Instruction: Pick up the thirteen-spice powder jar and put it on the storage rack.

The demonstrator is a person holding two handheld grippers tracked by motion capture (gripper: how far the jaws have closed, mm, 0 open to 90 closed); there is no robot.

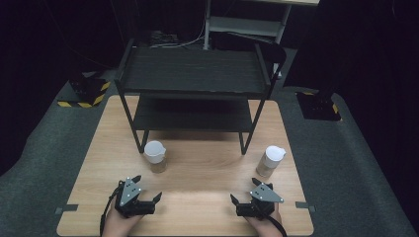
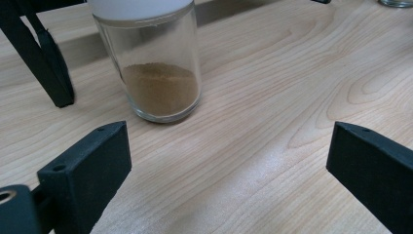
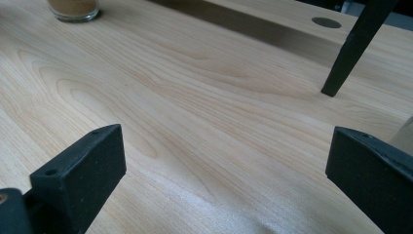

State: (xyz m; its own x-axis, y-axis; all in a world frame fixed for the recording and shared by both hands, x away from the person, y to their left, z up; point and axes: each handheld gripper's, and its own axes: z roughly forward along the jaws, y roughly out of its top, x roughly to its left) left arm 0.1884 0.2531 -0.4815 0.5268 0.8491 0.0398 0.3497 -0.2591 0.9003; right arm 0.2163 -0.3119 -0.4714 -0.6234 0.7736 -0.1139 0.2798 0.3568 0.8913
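Tongs left and right gape empty (jars ahead) above the table.

Table in centre, two-tier rack on its far half. Left jar on table just before rack's front-left leg; right jar just beside front-right leg, on its right. Jars well apart. Left gripper near table's near edge, behind it left jar, slightly right. Right gripper near edge too, right jar beyond it, to right. Grippers apart, nothing betw. jaws.
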